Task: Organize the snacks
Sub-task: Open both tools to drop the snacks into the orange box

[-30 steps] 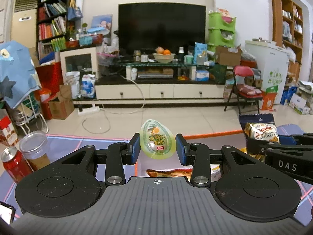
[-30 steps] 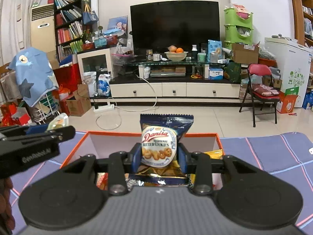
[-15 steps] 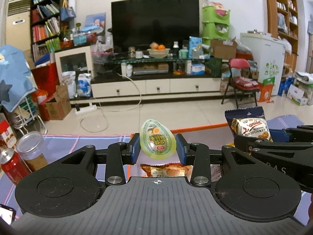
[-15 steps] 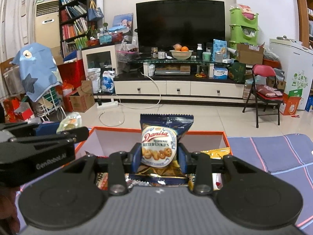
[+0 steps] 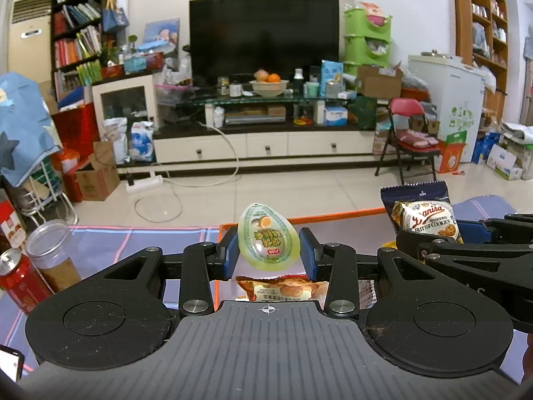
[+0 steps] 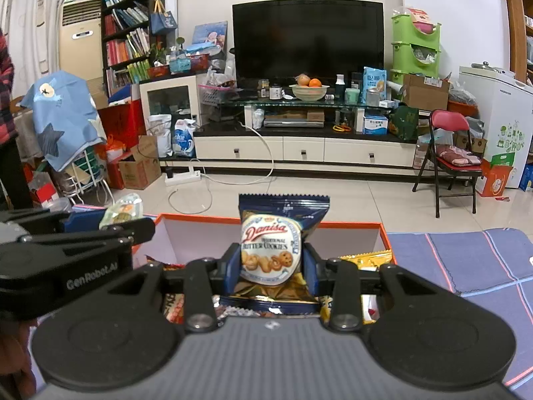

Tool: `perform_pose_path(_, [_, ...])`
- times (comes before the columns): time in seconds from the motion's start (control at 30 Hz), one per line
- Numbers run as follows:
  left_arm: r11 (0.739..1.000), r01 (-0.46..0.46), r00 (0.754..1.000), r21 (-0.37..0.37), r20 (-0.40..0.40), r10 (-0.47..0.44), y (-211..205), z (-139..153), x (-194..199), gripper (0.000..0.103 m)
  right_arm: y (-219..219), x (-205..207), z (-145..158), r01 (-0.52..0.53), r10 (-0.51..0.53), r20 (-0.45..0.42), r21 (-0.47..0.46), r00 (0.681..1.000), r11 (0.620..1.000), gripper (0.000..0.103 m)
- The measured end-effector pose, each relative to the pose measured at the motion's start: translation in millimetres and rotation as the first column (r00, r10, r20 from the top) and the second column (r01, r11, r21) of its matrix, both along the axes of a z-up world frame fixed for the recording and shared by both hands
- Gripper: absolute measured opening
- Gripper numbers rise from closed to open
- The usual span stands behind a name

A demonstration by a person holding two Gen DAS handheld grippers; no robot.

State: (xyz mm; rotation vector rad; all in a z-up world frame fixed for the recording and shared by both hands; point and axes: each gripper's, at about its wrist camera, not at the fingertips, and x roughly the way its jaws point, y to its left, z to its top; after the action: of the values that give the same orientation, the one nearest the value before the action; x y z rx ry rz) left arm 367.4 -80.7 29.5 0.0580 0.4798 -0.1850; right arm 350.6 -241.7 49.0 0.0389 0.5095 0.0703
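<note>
Box contents mostly hidden; phone, perhaps, cut off.

A can and jar stand left of the box; snack packets lie inside it.

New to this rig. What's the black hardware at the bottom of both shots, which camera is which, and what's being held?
No robot arm here: a person holds a two-finger gripper in each hand, with a fisheye camera on each looking along its fingers. The black hardware is the gripper itself. In the left wrist view, the left gripper is shut on a green egg-shaped snack. In the right wrist view, the right gripper is shut on a Danisa butter cookies pack. Both hang over an orange-rimmed box already holding snack packets, on a purple plaid cloth. A red can and clear jar stand left.
</note>
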Motion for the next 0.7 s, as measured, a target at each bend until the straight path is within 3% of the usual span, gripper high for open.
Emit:
perform_pose_path(0.33, [1.0, 0.031, 0.999, -0.003, 0.008, -0.031, -1.0, -0.6, 0.1, 0.0, -0.2, 0.2, -0.4, 0.003, -0.003, 0.002, -0.003, 1.0, 1.0, 0.039])
perform_pose_path(0.37, [0.999, 0.053, 0.999, -0.006, 0.01, -0.053, 0.0, -1.0, 0.5, 0.004, -0.3, 0.5, -1.1, 0.003, -0.003, 0.003, -0.005, 1.0, 1.0, 0.042])
perform_pose_path(0.43, [0.999, 0.035, 0.999, 0.005, 0.013, -0.035, -0.5, -1.6, 0.9, 0.05, -2.4, -0.4, -0.8, 0.028, -0.028, 0.014, -0.017, 1.0, 0.999, 0.05])
perform_pose_path(0.5, [1.0, 0.007, 1.0, -0.001, 0.03, -0.007, 5.5, 1.2, -0.7, 0.073, -8.5, -1.5, 0.6, 0.031, -0.031, 0.022, 0.001, 0.999, 1.0, 0.056])
perform_pose_path(0.6, [0.998, -0.003, 0.999, -0.066, 0.052, 0.006, 26.2, 17.4, -6.7, 0.073, -14.7, -7.5, 6.9, 0.026, -0.027, 0.042, 0.018, 0.999, 0.999, 0.06])
perform_pose_path(0.7, [0.996, -0.03, 0.997, -0.08, 0.075, 0.036, 50.3, 32.6, -18.5, 0.074, -13.5, -17.6, 15.4, 0.003, -0.004, 0.068, 0.011, 0.998, 1.0, 0.061])
